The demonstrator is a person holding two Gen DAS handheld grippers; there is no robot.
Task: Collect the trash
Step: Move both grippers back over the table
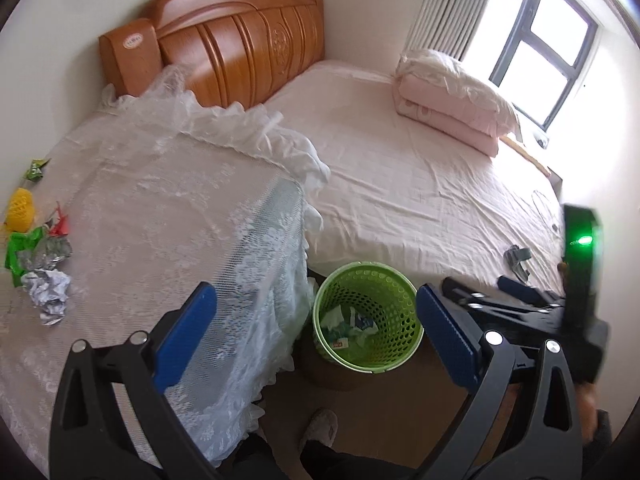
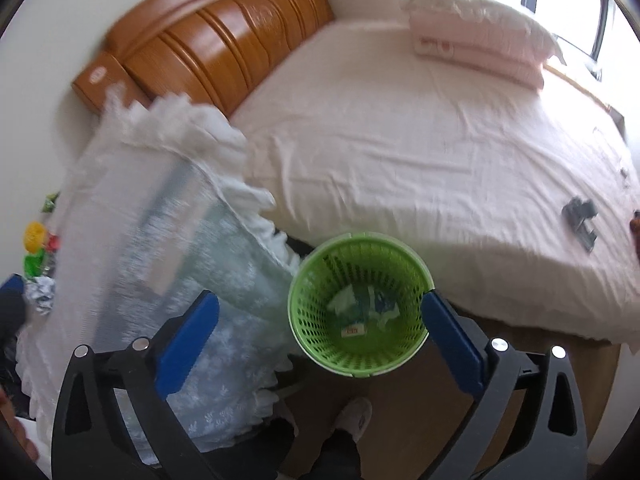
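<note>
A green mesh bin (image 1: pixel 368 316) stands on the floor between the lace-covered table and the bed, with crumpled wrappers (image 1: pixel 352 324) inside. It also shows in the right wrist view (image 2: pixel 360 304). My left gripper (image 1: pixel 316 312) is open and empty, held above the table edge and the bin. My right gripper (image 2: pixel 320 320) is open and empty, directly over the bin; it also shows in the left wrist view (image 1: pixel 508 292). Trash lies at the table's far left: a crumpled paper ball (image 1: pixel 48 292), foil and green wrappers (image 1: pixel 28 248), a yellow foam net (image 1: pixel 20 204) and a green wrapper (image 1: pixel 36 168).
The lace-covered table (image 1: pixel 160 220) fills the left. A bed (image 1: pixel 420 168) with a pink sheet, wooden headboard (image 1: pixel 232 36) and folded pink quilts (image 1: pixel 452 104) lies right. A small grey object (image 2: pixel 580 216) rests on the bed. A slippered foot (image 2: pixel 356 416) stands on the wooden floor below.
</note>
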